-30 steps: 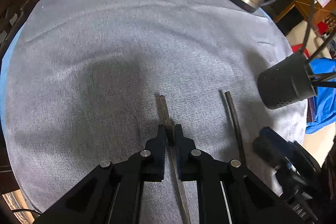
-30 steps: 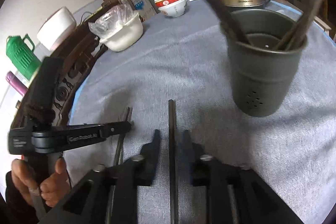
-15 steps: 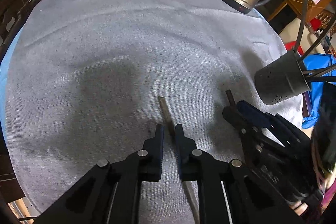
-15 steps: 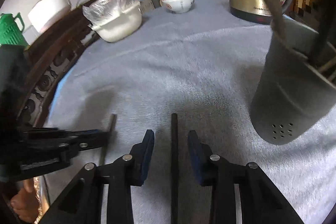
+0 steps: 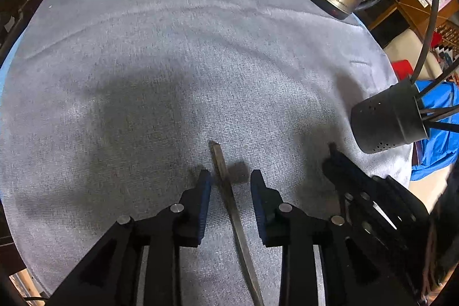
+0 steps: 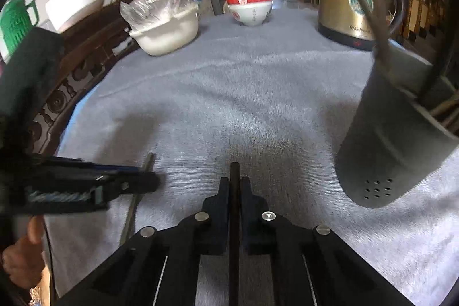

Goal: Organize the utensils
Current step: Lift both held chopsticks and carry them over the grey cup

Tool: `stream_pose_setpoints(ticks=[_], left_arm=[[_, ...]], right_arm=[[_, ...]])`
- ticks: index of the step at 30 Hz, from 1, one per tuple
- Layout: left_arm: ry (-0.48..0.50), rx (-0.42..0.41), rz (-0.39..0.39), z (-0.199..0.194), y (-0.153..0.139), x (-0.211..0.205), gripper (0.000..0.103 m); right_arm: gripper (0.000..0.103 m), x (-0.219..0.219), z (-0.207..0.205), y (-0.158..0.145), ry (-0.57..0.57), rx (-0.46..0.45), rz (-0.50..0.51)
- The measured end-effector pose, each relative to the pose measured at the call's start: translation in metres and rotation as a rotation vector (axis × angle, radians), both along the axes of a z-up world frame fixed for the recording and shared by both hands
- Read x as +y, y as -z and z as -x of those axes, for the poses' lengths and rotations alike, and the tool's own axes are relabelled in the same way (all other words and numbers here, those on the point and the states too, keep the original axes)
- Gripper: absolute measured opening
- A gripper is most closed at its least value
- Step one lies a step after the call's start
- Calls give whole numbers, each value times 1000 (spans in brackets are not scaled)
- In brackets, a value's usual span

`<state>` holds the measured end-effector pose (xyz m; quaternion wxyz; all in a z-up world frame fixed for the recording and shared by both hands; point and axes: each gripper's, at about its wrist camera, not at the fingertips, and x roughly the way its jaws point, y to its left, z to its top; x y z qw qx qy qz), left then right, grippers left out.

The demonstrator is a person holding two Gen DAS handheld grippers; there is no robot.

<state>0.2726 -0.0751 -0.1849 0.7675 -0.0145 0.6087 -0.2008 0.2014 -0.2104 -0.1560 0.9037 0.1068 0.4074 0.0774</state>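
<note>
Dark chopstick (image 6: pixel 234 208) clamped between right claw (image 6: pixel 234 185) pads

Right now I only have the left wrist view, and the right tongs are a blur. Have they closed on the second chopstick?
Observer: Yes. The right tongs are shut on the thin dark chopstick, and its tip pokes just past the pads.
Operator: What's in the holder besides the dark handles?
Observer: The grey perforated metal holder stands to the right of the tongs and apart from them. Pale wooden sticks lean inside it.
</note>
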Motion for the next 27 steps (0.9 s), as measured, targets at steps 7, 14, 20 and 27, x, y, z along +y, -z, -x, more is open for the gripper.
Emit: stream_pose_setpoints(ticks=[7,14,20,27], left_arm=[[-34,-61,1,7,-9,6,8],[-41,-169,62,32,-57,20,7],[-29,-261,81,54,-101,15,7],[-17,-335,88,76,-137,7,6]], right_arm=[[7,-13,27,-26,14,-87,-49],[7,-26,52,-48,15,-159,-103],[7,-34,67,-71,14,-228,-138],[7,-43,82,-98,27,-302,-170]])
